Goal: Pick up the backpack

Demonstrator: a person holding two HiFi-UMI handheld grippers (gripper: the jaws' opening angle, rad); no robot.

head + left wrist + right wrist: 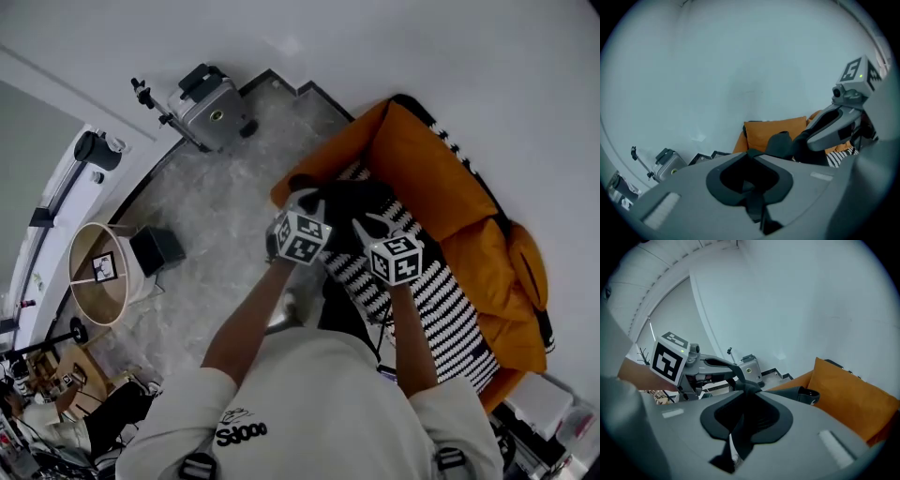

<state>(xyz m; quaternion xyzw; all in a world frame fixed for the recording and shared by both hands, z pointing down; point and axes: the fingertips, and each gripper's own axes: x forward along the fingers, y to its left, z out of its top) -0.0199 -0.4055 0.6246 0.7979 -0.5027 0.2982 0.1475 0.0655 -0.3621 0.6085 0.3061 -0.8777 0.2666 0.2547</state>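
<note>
Above the front edge of the orange sofa (424,167), the black backpack (349,199) sits between my two grippers, soft, matte and slumped; I cannot tell whether its base touches the seat. My left gripper (750,153) has its fingers clenched on a thin dark strap (756,202) that runs down through the slot. My right gripper (745,389) is likewise clamped on a flat woven strap, which twists where it leaves the fingers. The sofa cushions are smooth, plump and square-cornered, and a black-and-white striped throw (442,311) lies along the seat beneath my right arm. Behind the sofa stands a plain white wall (441,56). To my left the pale marbled floor (217,202) lies open, bounded farther off by a silver hard-shell suitcase (212,111) and a round drum lampshade (97,272).
</note>
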